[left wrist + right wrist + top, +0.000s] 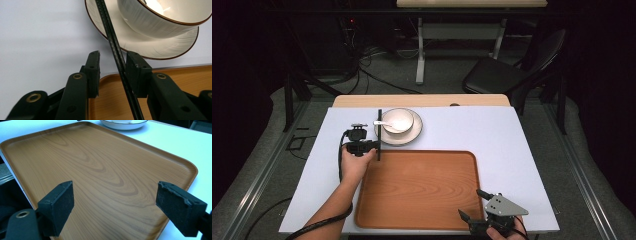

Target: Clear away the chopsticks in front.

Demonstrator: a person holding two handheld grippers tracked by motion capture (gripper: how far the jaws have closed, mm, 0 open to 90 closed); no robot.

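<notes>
Left gripper view: black chopsticks (pixel 117 55) run between the left gripper's (pixel 112 67) open jaws, touching the right pad; plate (pixel 155 51) and bowl (pixel 160 18) lie just beyond.

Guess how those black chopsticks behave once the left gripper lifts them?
Probably stiff and light: the chopsticks look thin and straight. Likely to pivot or slip, since the left gripper has them near one end, one finger touching. May scissor apart, being two.

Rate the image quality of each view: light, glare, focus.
High view: table evenly lit, surroundings nearly black, slightly soft. Left gripper view: bright glare inside the bowl, chopsticks sharp, the near black jaws blurred. Right gripper view: tray grain crisp, soft sheen, near jaws out of focus.
</notes>
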